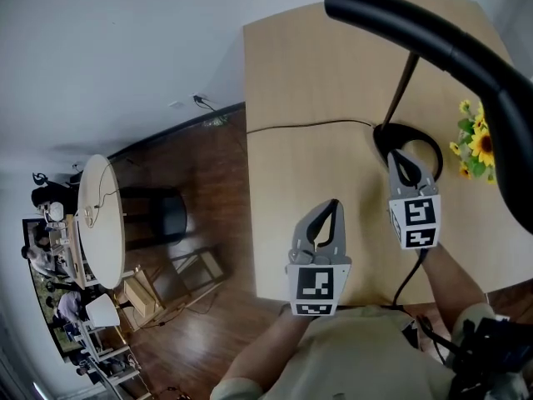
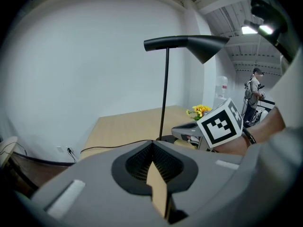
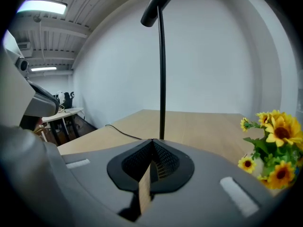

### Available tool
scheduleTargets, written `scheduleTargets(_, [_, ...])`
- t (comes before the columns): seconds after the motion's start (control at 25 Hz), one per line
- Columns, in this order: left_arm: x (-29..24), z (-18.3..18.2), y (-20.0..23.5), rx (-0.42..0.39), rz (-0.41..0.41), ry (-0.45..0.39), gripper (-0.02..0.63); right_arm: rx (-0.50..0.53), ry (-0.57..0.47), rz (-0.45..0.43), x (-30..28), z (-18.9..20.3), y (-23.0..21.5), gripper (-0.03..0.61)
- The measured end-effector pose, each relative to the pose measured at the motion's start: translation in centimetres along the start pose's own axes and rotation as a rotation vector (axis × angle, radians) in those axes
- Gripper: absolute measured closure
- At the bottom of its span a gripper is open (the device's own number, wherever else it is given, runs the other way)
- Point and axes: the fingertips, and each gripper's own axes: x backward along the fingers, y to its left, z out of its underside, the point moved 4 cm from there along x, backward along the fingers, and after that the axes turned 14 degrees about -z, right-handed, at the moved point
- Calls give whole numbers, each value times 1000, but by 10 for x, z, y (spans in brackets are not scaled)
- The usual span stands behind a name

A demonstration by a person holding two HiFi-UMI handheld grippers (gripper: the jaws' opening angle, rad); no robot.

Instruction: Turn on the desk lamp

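Note:
The black desk lamp stands on the wooden desk (image 1: pixel 316 65); its ring base (image 1: pixel 426 137) lies at the right and its long head (image 1: pixel 433 40) arches overhead. In the left gripper view the lamp's shade (image 2: pixel 189 44) and thin pole (image 2: pixel 164 93) show no glow. My right gripper (image 1: pixel 396 158) is shut and empty, its tip just at the near edge of the base; the right gripper view looks along its jaws (image 3: pixel 152 140) at the pole (image 3: pixel 162 70). My left gripper (image 1: pixel 335 202) is also shut and empty, over bare desk left of the base (image 2: pixel 152 143).
A bunch of sunflowers (image 1: pixel 475 140) (image 3: pixel 274 145) stands right of the lamp base. The lamp's black cable (image 1: pixel 308 125) runs left across the desk and off its edge. Beyond the desk's left edge lie a wood floor, a round white table (image 1: pixel 100 215) and a black stool (image 1: pixel 162 215).

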Motion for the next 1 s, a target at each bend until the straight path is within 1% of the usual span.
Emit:
scheduleTargets(0.4, [-18,12,-6,-9,14,48,615,-11,83,49,-28,20,-31,578])
scheduleTargets(0.64, [-27,17,-7,-7,16,67,615,0,136,47,-46,33,-41,578])
scheduleTargets(1.0, [-31,25,-8,-1,23,101,615,30,188,42,-66,38,-46,578])
